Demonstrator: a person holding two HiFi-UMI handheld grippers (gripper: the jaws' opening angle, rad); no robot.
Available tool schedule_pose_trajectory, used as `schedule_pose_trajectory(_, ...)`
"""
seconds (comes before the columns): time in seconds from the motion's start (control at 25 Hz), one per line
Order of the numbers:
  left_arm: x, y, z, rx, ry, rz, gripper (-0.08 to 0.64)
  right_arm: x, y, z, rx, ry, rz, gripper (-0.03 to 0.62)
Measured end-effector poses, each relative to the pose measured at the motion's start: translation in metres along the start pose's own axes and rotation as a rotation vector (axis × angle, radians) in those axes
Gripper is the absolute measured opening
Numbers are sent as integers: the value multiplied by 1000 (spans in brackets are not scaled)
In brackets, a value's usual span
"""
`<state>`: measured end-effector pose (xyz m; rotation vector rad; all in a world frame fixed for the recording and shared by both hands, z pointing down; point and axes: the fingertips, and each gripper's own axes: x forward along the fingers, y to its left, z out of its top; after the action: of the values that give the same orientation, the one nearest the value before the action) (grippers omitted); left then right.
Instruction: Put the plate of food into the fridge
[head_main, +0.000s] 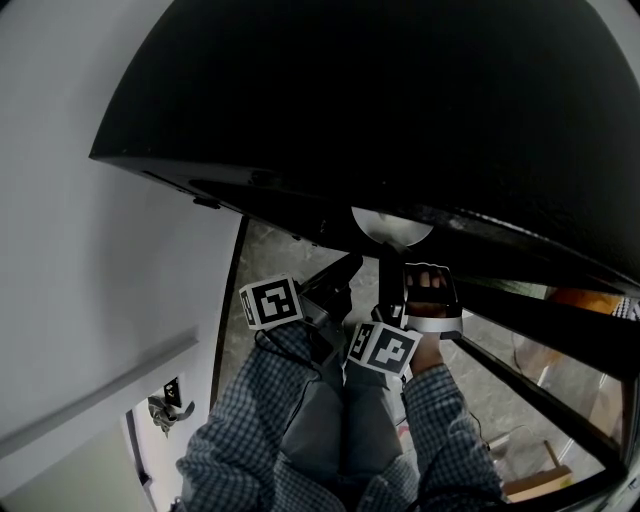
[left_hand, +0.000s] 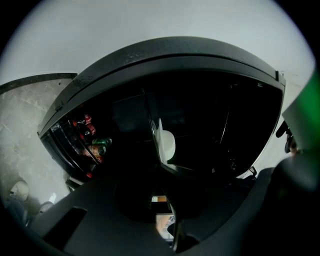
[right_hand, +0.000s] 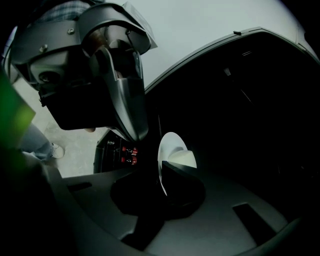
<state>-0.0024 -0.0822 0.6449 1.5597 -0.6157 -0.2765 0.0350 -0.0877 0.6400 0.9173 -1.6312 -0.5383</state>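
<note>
We judged the task to be at the insertion step. The right gripper (right_hand: 163, 181) had its jaws clamped on the near rim of the plate (right_hand: 169, 146), which carried a pale piece of food (right_hand: 183, 159). The plate sat at the mouth of the dark fridge (head_main: 400, 110), just inside its opening. In the head view the plate (head_main: 392, 226) showed at twelve o'clock from the right gripper (head_main: 404, 258), tucked under the fridge's top edge. Whether it already rested on a shelf or hung just above one, the dark interior kept us from telling.

The left gripper (left_hand: 168, 220) had its jaws drawn close together with nothing between them. It stood at nine o'clock of the right one in the head view, near it and aimed into the same opening. From its own view, the door rack with bottles (left_hand: 86, 132) lay at nine o'clock of the plate, so the door stood open.

The next move, as we read it, called for easing the plate deeper and level until a shelf took its weight. Only then should the right jaws part and back straight out, because a tilt could slide the food off.
</note>
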Motion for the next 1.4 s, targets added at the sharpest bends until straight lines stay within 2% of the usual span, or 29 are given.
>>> schedule_pose_trajectory(0.44,-9,-5,-2,-11,-28,-15,8,14,-12,-1,4,-2,-17,32)
schedule_pose_trajectory(0.6,-10,-9,-7,-75,-45,-36,8,17,-16,0,0,-11,-26,32)
schedule_pose_trajectory(0.72,-13,-6,-7,-69,-49,-23,8,19,-18,2,5,-16,-32,32)
schedule_pose_trajectory(0.88,-17,-2,-6,-53,-55,-18,8,20,-18,3,69,-33,-24,32)
schedule_pose_trajectory(1.0,-16,-5,-5,-103,-78,-43,8,21,-17,2,142,-47,2,32)
schedule_pose_trajectory(1.08,-16,-6,-5,-105,-83,-47,8,19,-17,1,163,-51,10,34)
schedule_pose_trajectory(1.24,-18,-6,-8,-90,-81,-34,8,12,-18,0,193,-56,11,35)
schedule_pose_trajectory(1.4,-22,-8,-7,-25,-74,-17,8,-5,-31,3,257,-99,-41,34)
